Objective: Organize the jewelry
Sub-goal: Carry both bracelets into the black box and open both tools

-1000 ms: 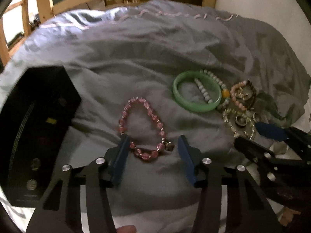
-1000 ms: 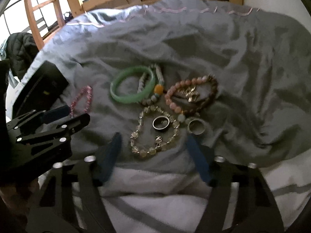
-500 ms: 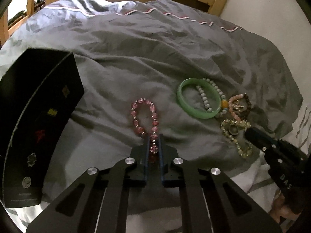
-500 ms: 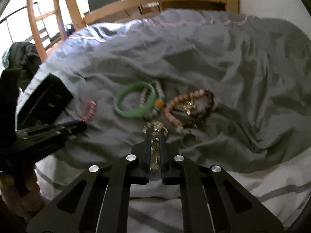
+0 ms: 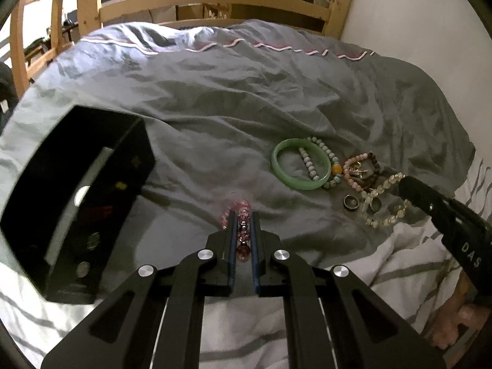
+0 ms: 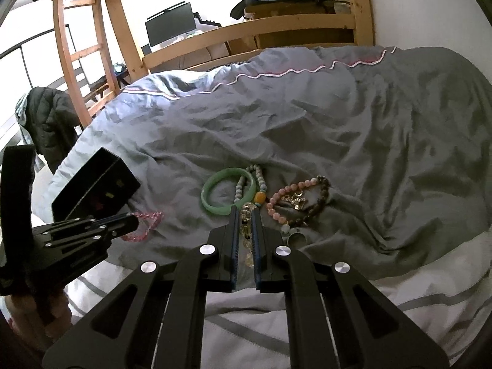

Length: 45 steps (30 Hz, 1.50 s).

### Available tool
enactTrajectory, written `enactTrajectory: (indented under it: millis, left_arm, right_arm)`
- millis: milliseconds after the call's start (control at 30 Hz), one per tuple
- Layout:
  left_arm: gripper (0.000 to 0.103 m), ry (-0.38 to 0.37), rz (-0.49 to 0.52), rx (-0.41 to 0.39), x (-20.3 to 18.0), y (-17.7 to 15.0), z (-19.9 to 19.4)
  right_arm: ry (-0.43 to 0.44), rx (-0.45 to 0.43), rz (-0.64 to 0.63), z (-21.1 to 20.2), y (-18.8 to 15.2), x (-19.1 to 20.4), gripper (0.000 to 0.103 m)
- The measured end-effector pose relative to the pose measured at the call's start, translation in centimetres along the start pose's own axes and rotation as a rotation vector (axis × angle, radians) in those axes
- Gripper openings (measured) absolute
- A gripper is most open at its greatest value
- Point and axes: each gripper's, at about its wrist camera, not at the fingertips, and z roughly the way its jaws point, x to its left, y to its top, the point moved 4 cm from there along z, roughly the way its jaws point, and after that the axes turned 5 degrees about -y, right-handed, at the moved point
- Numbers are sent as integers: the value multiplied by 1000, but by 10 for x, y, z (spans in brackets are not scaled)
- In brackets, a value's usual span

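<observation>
My left gripper (image 5: 243, 215) is shut on a pink bead bracelet (image 5: 241, 230) and holds it above the grey duvet; the bracelet hangs from it in the right wrist view (image 6: 144, 226). My right gripper (image 6: 244, 212) is shut on a clear yellowish bead bracelet (image 6: 247, 233), which also shows in the left wrist view (image 5: 384, 206). A green jade bangle (image 5: 299, 163) lies on the duvet with a pale bead bracelet (image 5: 307, 163) across it. A pink and brown bead bracelet (image 5: 361, 169) and two rings (image 5: 352, 201) lie beside them. An open black jewelry box (image 5: 77, 190) sits at the left.
The grey duvet (image 5: 230, 92) is rumpled, with a white striped sheet (image 5: 246, 316) at the near edge. A wooden bed rail (image 5: 215, 0) runs along the far side and a white wall (image 5: 430, 30) is at the right. A ladder (image 6: 77, 46) stands at the left.
Both grippers closed on their bracelets, then lifted and drew back. The pink bracelet and the clear bracelet have left the duvet, held between the fingers.
</observation>
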Motion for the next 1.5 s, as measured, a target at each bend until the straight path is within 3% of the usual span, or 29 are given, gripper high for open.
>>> enactTrajectory:
  millis: [467, 767, 1167, 1500]
  left_arm:
    - [8, 68, 24, -92, 6, 1, -68]
    - [8, 91, 7, -150, 26, 17, -98]
    - [8, 146, -46, -209, 79, 34, -130]
    - [8, 183, -116, -203, 126, 41, -133]
  right_arm:
    - [35, -79, -36, -51, 20, 17, 8]
    - [114, -90, -47, -64, 38, 42, 8]
    - [174, -92, -122, -50, 59, 103, 8]
    - [319, -47, -148, -26, 88, 160, 9]
